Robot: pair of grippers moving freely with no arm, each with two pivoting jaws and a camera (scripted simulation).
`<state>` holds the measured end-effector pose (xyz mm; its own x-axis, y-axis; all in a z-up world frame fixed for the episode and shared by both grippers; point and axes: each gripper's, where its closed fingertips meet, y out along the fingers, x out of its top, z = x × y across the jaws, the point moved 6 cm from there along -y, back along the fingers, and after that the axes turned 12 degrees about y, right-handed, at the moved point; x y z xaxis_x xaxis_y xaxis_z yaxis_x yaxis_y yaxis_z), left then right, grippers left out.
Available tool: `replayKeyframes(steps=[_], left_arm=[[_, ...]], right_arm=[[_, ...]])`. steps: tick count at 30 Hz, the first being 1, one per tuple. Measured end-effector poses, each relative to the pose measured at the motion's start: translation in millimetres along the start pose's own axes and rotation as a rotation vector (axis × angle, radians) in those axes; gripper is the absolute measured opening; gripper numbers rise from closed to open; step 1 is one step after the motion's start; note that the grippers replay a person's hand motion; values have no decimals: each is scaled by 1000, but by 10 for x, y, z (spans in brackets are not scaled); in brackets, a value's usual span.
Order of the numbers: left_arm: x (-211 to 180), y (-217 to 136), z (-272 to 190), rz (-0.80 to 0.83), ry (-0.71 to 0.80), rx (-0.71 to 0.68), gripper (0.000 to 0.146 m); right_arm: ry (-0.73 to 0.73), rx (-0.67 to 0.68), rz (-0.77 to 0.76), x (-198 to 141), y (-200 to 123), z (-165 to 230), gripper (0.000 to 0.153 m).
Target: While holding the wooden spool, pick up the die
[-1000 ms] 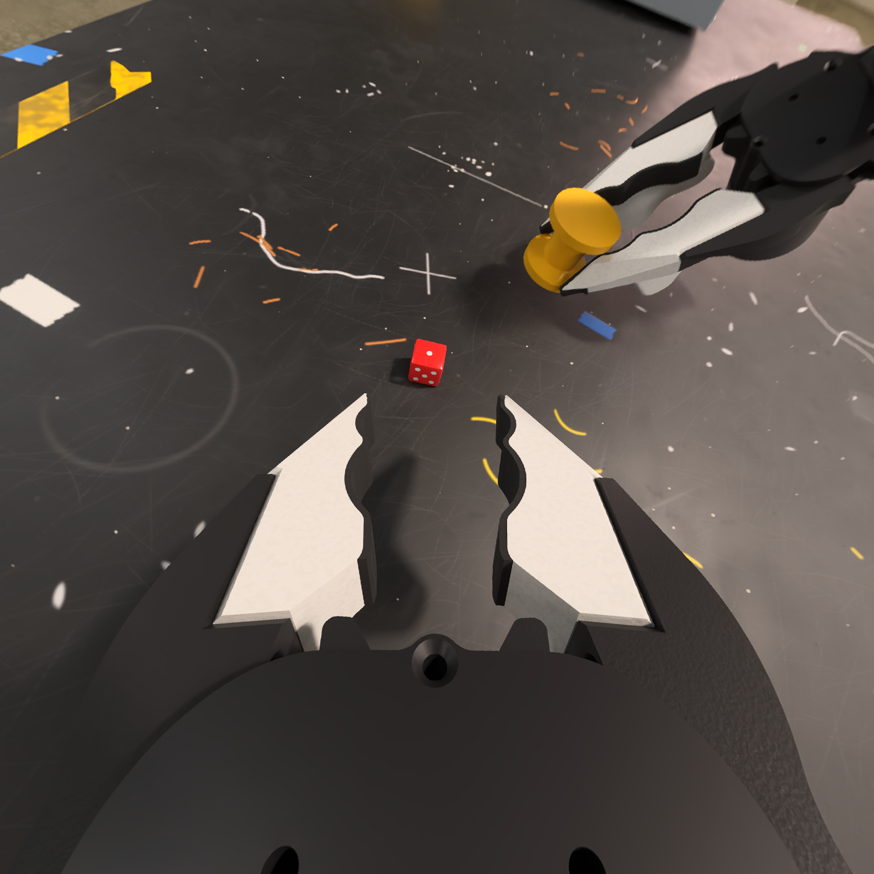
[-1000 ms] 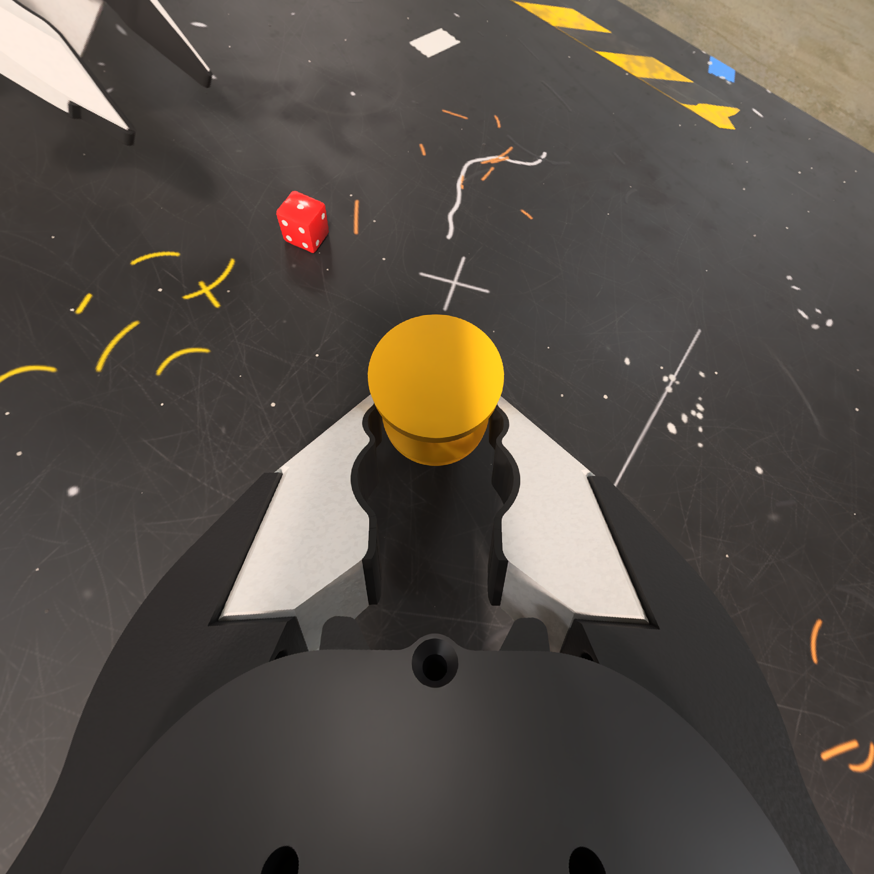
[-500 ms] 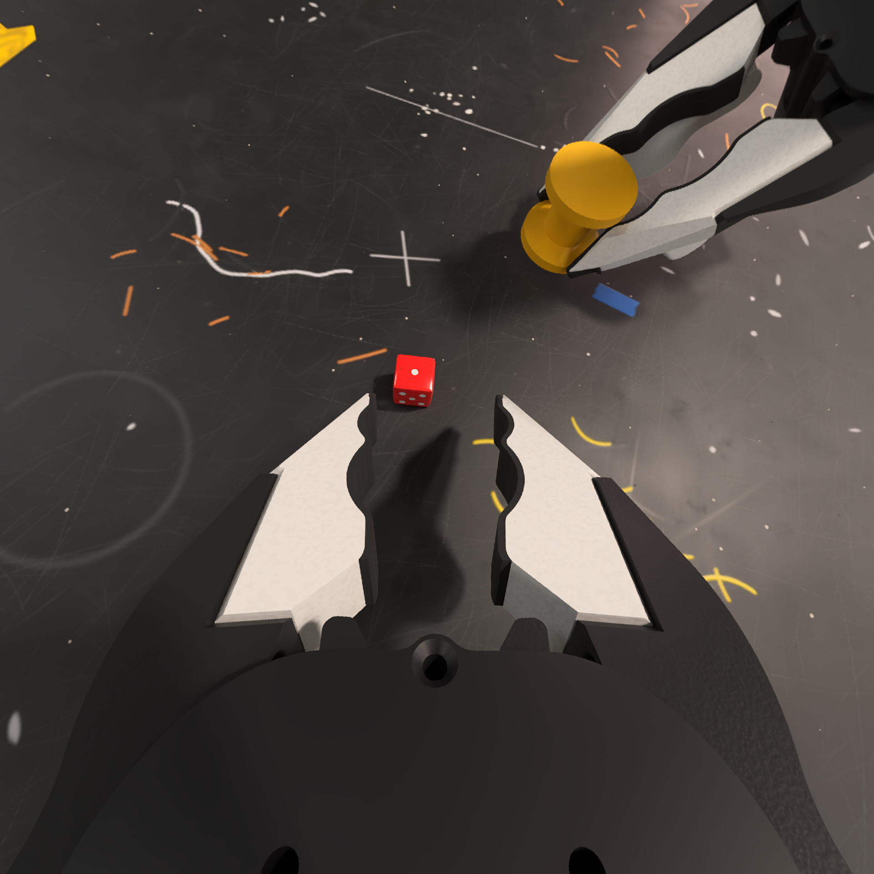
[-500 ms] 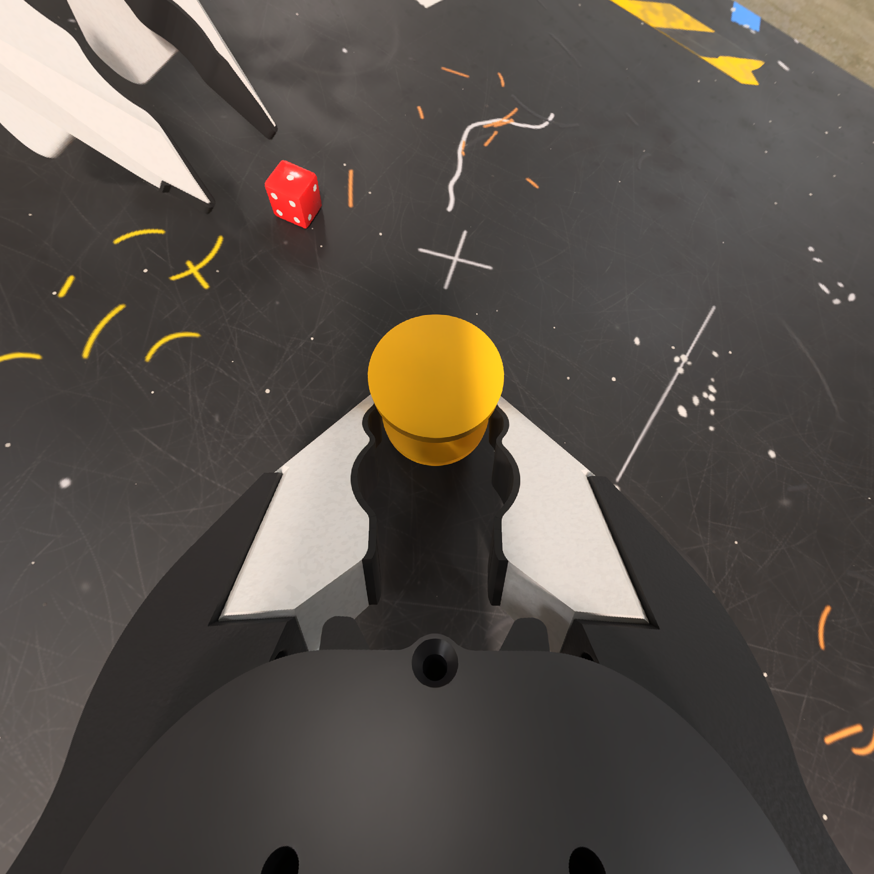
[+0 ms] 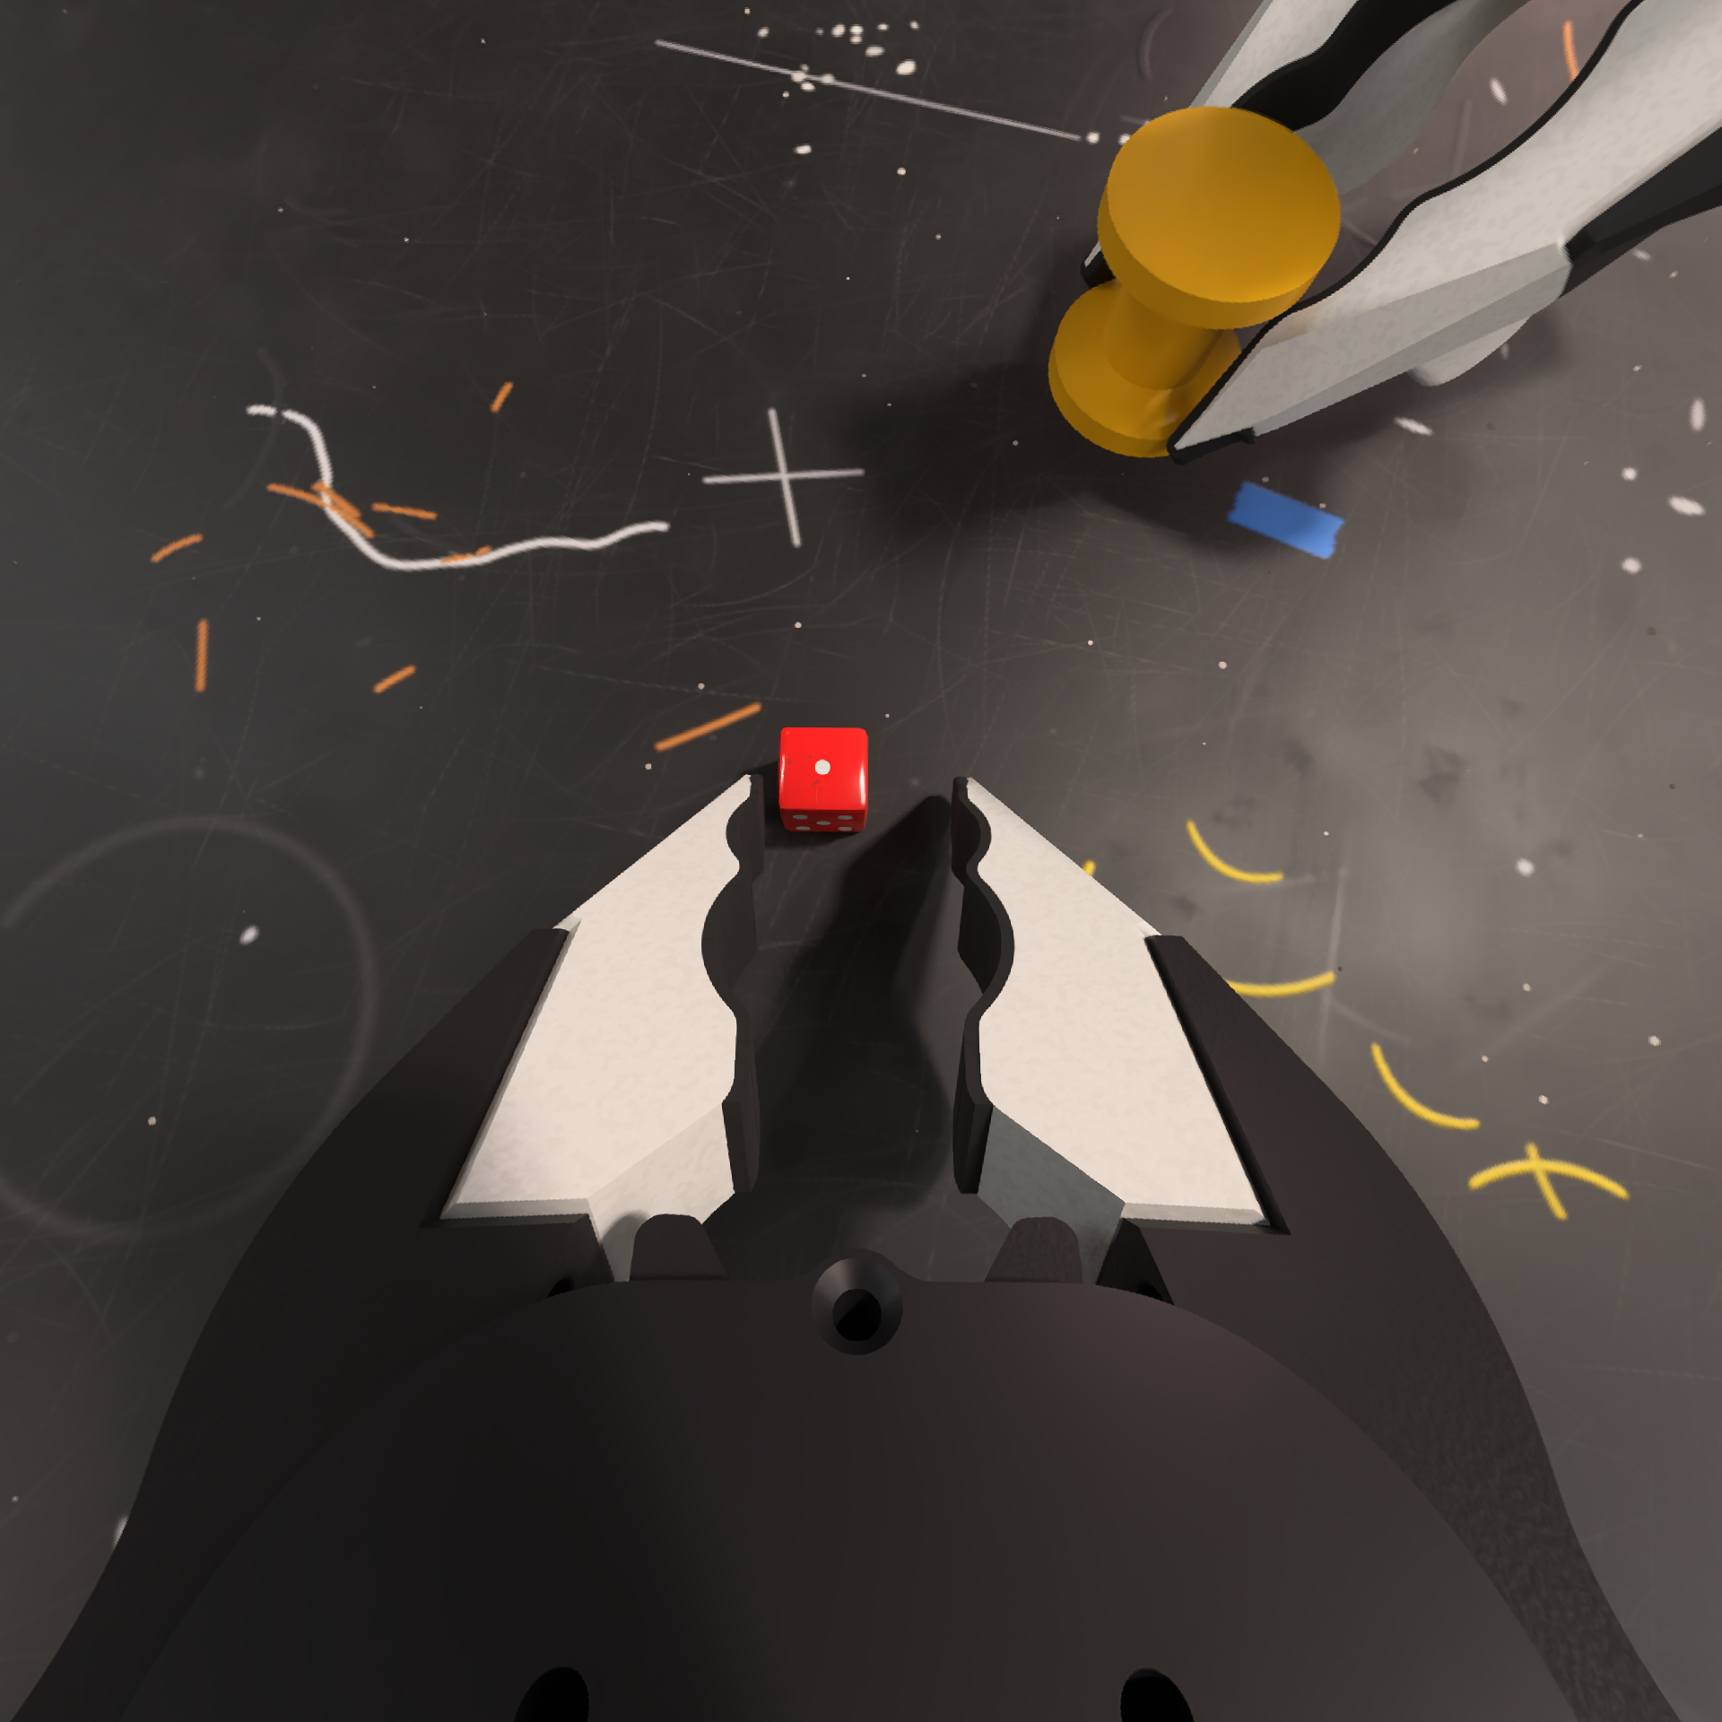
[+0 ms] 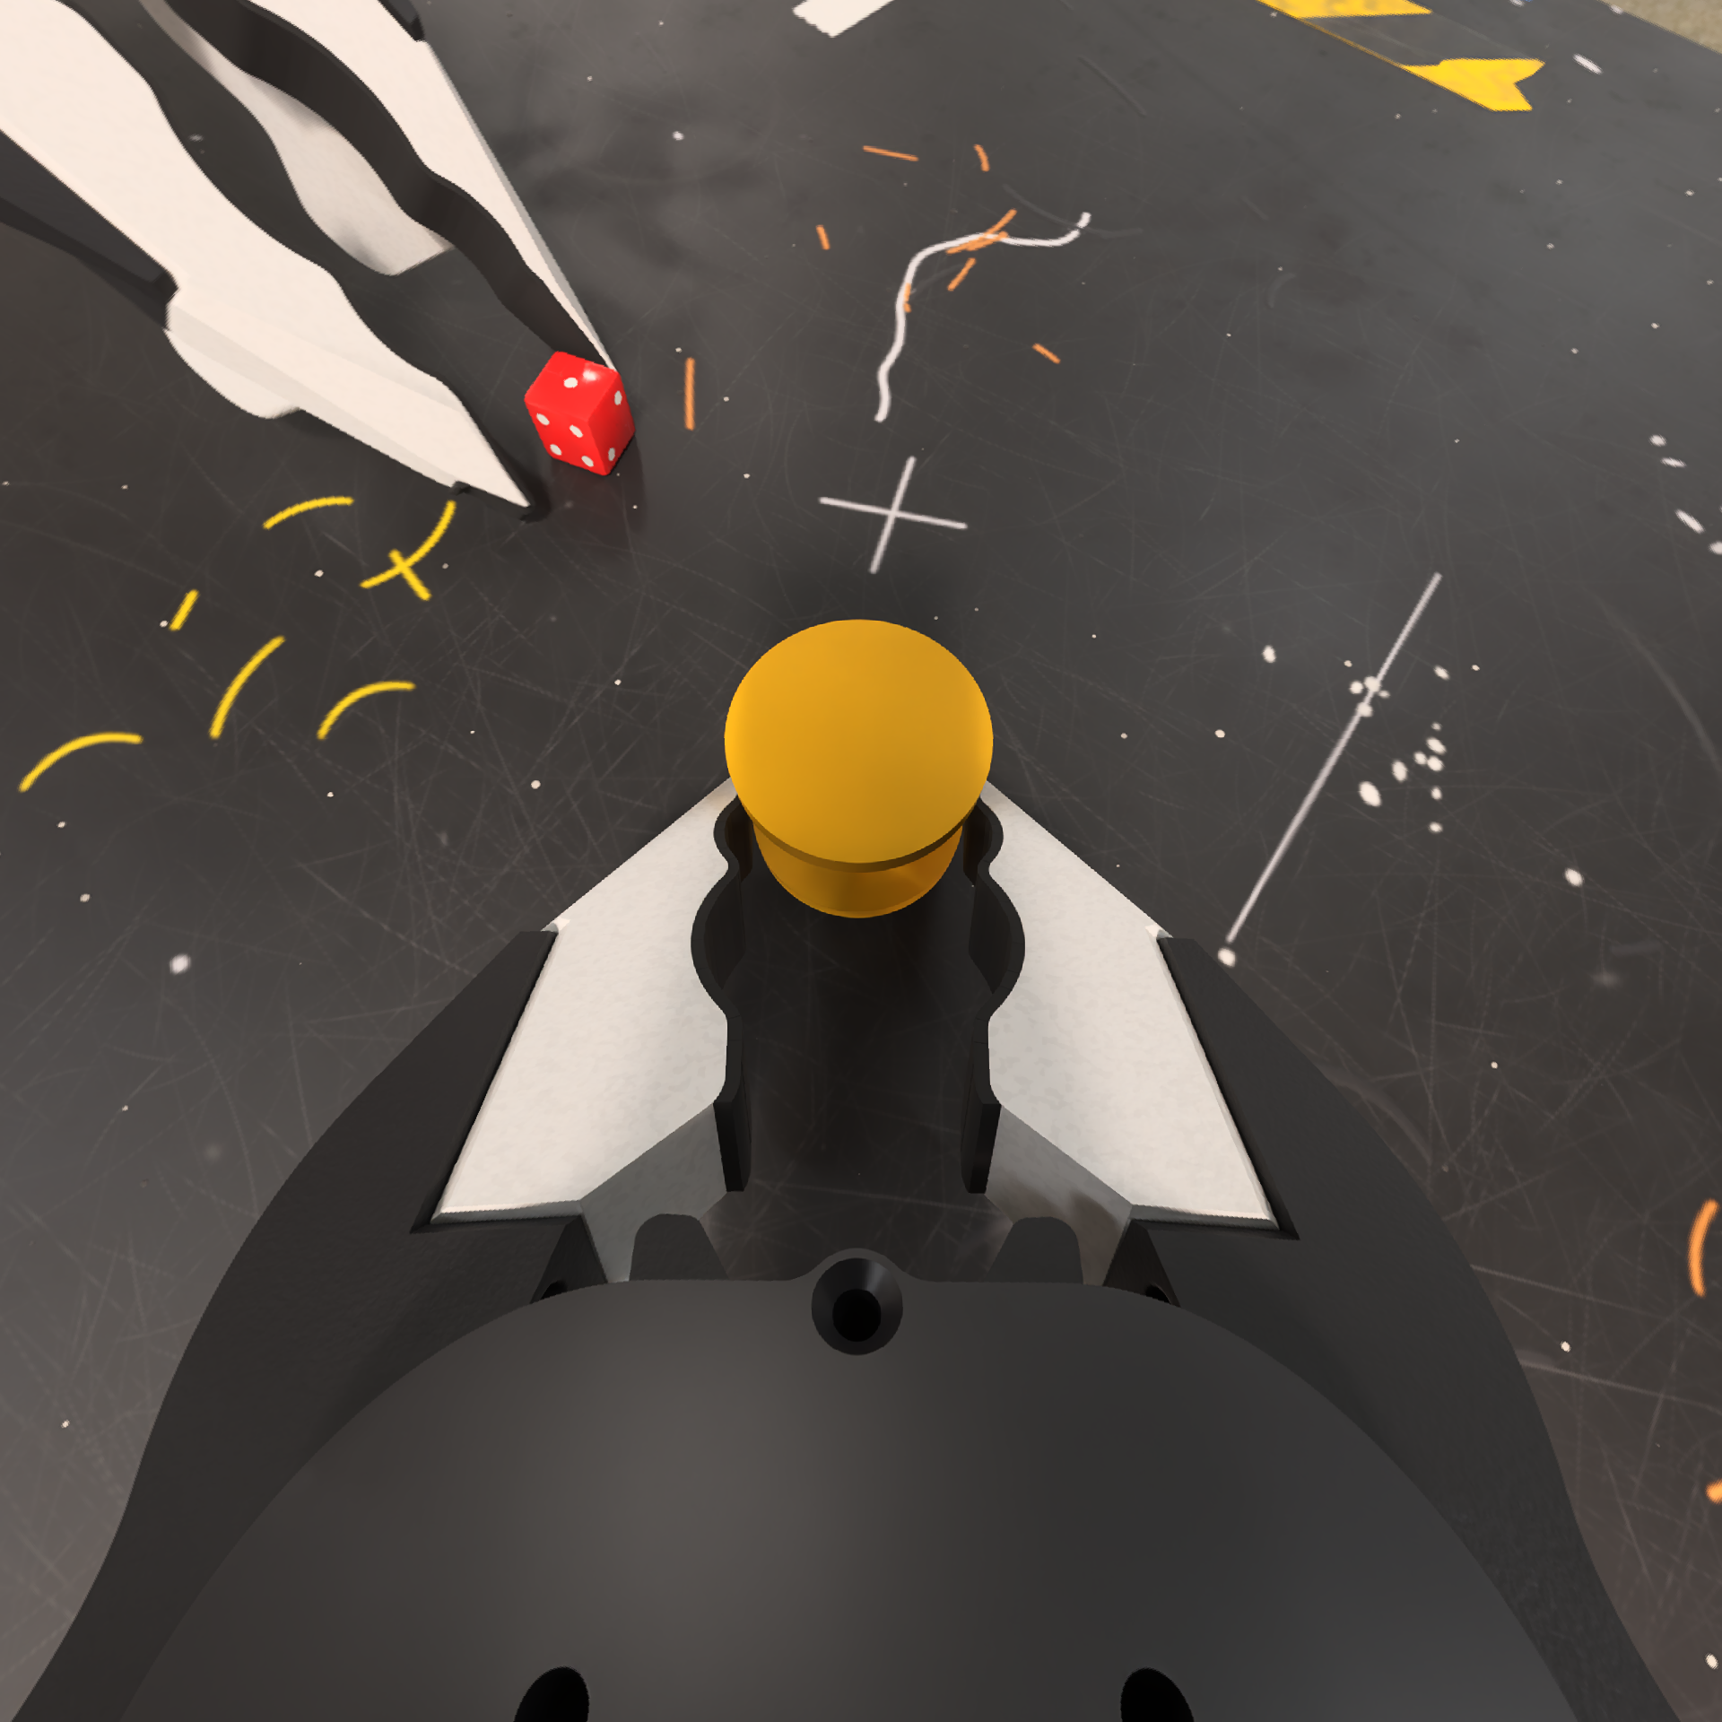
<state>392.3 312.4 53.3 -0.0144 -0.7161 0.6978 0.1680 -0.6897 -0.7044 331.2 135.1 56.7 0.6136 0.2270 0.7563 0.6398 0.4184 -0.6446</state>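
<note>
A small red die [image 5: 823, 778] lies on the dark scratched table. My left gripper [image 5: 855, 790] is open and low over the table, with the die just past its tips, close to the left fingertip [image 5: 743, 792]. In the right wrist view the die [image 6: 580, 414] sits at the left gripper's [image 6: 559, 429] tips. My right gripper [image 6: 857, 801] is shut on the yellow-orange wooden spool [image 6: 857, 755] and holds it above the table. The spool [image 5: 1188, 280] also shows at the upper right of the left wrist view, held by the right gripper's fingers [image 5: 1379, 307].
A small blue patch [image 5: 1286, 520] lies on the table below the spool. White, orange and yellow marks are scattered over the table [image 5: 466, 233]. Yellow stripes [image 6: 1472, 79] run along the far table edge in the right wrist view.
My left gripper has moved forward and down, so the die now sits at its fingertips. My right gripper keeps the spool and has not let go.
</note>
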Motion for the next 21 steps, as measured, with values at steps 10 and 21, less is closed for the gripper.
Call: replayKeyframes(steps=[10,21], left_arm=[[12,54,76,7,34,11,19],[95,-85,226,-135,-21,-94,19]], right_arm=[[-50,-30,53,-14,47,33,45],[-45,-30,44,-11,50,38,45]])
